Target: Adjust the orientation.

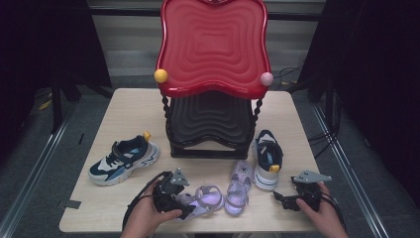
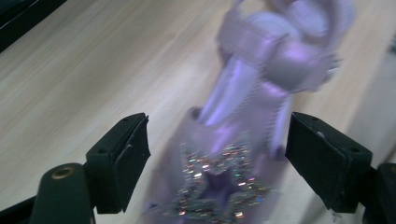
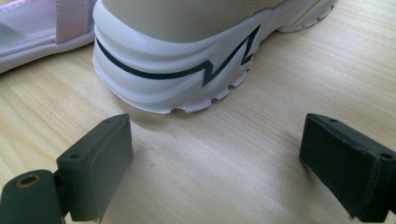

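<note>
Near the front edge of the table (image 1: pixel 124 106): the left gripper (image 1: pixel 184 207) reaches over a purple sandal (image 1: pixel 205 199), toe end toward it.
Step in hand: lining up a grip on that sandal, judging by the pose; no lift yet.
Left tool: jaws spread, sandal (image 2: pixel 243 140) between them, pads clear of its sides.
Next move: probably close on the glittery toe strap, squarely, since the sandal is soft and narrow.
Left hand: low, wrapped around the tool, pointing toward the right edge.
Right tool: the right gripper (image 1: pixel 280 197) rests near the front right corner, jaws spread on nothing, facing a sneaker (image 3: pixel 187 51).
Second sandal (image 1: pixel 238 187): just beside the first.
</note>
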A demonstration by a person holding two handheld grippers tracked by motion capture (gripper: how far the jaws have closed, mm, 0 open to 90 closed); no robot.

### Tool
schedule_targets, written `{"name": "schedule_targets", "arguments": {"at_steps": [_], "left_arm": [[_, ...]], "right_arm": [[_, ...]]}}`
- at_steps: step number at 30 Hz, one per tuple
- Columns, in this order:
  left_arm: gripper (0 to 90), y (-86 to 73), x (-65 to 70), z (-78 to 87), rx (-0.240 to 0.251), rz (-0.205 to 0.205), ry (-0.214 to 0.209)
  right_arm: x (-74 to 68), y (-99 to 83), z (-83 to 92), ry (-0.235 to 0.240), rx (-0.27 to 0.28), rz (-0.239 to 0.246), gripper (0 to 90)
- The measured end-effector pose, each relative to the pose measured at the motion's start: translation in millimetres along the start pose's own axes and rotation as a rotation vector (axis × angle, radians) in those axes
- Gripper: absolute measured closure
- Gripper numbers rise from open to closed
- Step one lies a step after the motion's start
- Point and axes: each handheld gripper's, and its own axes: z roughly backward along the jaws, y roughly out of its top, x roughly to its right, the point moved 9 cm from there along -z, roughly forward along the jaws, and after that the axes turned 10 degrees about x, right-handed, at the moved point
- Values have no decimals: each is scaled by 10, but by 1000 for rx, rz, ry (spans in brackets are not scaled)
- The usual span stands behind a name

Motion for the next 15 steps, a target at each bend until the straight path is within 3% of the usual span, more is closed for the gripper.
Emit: {"name": "schedule_targets", "arguments": {"at_steps": [3,6,10,12,13,14,15], "left_arm": [[191,-1,-73,33,11,30,20],[160,-23,-159,73,-5,23,62],[155,-22,-193,89,5,20,80],[163,-21,-178,87,2,8,79],[193,-28,-149,85,-4,4,50],[267,-37,-107,76,-5,-1,12],[321,-43,-92,64,-6,-25,11]], "right_arm": [[0,0,0,0,0,0,87],[1,0,0,-1,0,0,87],[-1,0,0,0,0,0,88],[1,0,0,-1,0,0,88],[0,0,0,0,0,0,87],[2,0,0,-1,0,2,87],[0,0,0,0,0,0,88]]}}
